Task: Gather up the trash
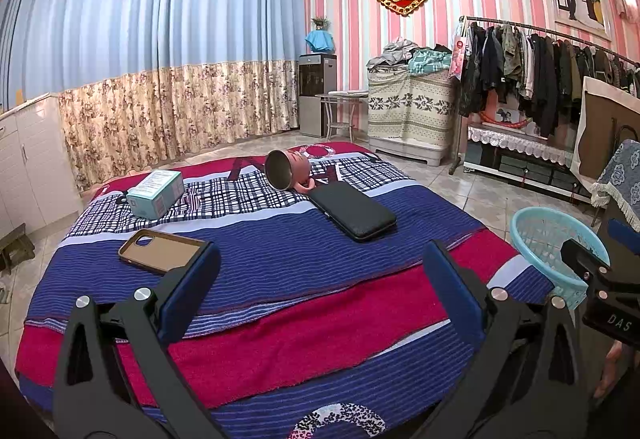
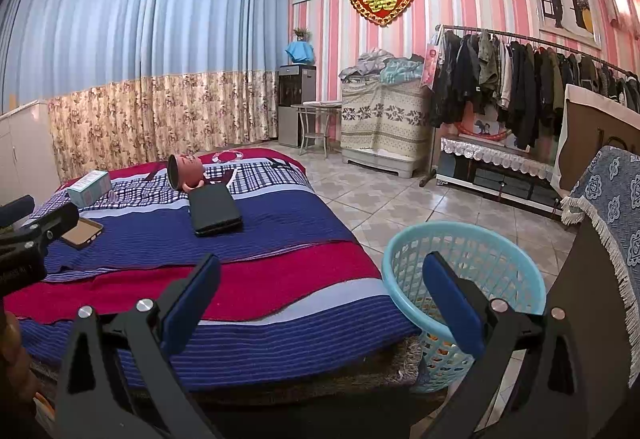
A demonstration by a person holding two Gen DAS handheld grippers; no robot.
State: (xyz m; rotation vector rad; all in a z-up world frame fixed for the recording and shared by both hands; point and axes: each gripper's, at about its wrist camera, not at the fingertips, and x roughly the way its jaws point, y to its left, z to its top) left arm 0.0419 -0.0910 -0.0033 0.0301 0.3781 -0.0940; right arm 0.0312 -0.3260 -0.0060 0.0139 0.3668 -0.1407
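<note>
A low bed with a blue, red and checked cover (image 1: 280, 271) (image 2: 240, 239) holds a teal-and-white carton (image 1: 157, 194) (image 2: 90, 188), a pink cup lying on its side (image 1: 287, 169) (image 2: 186, 170), a black wallet-like case (image 1: 352, 211) (image 2: 214, 210) and a brown phone case (image 1: 160, 250) (image 2: 82, 232). A light blue plastic basket (image 1: 552, 247) (image 2: 464, 279) stands on the floor at the bed's right edge. My left gripper (image 1: 320, 291) is open and empty above the bed's near part. My right gripper (image 2: 320, 295) is open and empty near the basket's rim.
A clothes rack (image 2: 540, 87), a covered cabinet (image 2: 384, 123), a small table and a water dispenser (image 2: 296, 103) line the far wall. A chair with a blue cloth (image 2: 612, 215) stands at the right. White cabinets (image 1: 24, 159) are at the left. The floor is tiled.
</note>
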